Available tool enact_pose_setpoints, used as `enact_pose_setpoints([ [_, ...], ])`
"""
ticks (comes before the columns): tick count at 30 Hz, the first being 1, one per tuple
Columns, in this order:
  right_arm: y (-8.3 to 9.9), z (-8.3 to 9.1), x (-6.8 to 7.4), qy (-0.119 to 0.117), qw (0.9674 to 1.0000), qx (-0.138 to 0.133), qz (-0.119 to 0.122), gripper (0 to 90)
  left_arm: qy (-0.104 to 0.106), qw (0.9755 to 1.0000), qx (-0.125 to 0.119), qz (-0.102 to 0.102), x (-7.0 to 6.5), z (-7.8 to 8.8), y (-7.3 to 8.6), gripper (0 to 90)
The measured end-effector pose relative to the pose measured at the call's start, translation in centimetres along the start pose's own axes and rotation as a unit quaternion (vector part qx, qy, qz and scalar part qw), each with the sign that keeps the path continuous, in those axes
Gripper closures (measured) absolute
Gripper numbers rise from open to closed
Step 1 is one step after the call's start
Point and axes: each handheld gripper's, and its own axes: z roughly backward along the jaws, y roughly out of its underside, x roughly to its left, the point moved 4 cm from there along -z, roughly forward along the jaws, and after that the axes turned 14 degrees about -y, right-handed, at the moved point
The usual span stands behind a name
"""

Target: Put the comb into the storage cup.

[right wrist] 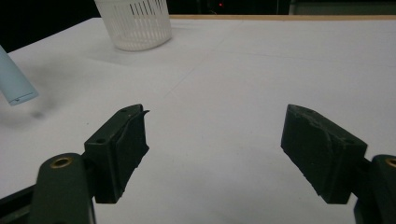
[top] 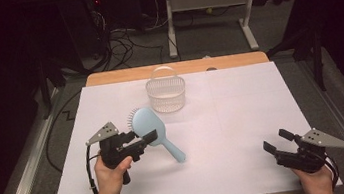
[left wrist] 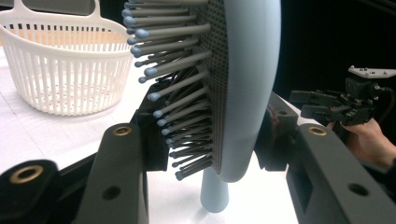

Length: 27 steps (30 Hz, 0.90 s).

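Note:
A light blue hairbrush [top: 149,123] is held above the white table, and my left gripper [top: 145,133] is shut on its head. In the left gripper view the grey bristles [left wrist: 182,88] point left between the jaws, and the brush's handle [left wrist: 215,198] hangs down toward the table. The handle's end [right wrist: 14,81] appears at the left of the right gripper view, with its shadow on the table below. My right gripper [top: 278,141] stands open near the table's front right, with nothing between its fingers [right wrist: 123,149].
A white slatted basket [top: 166,95] with a handle stands at the back middle of the white sheet [top: 242,113], beyond the brush. A wooden table edge [top: 107,78] runs along the back. Cables and table legs lie on the floor behind.

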Motion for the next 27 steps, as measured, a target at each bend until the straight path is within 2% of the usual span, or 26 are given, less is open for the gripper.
enact_pose_setpoints([
  [7, 0.1, -0.4, 0.2, -0.006, 1.0, 0.003, -0.004, 22.6, -0.006, 0.9999, 0.01, -0.006, 0.3, -0.3, -0.8, 54.8],
  [11, 0.1, -0.6, 0.4, -0.01, 0.9999, 0.01, 0.005, 22.5, -0.011, 0.9998, 0.013, -0.009, 0.5, -0.4, -1.7, 54.8],
  [19, 0.0, -0.6, 0.4, -0.009, 0.9999, 0.006, 0.003, 22.6, -0.008, 0.9997, 0.014, -0.02, 0.2, -0.8, -3.3, 54.8],
  [27, 0.0, -0.8, 0.5, -0.009, 0.9999, 0.009, 0.007, 22.6, -0.007, 0.9997, 0.013, -0.018, 0.4, -1.7, -4.6, 54.8],
])
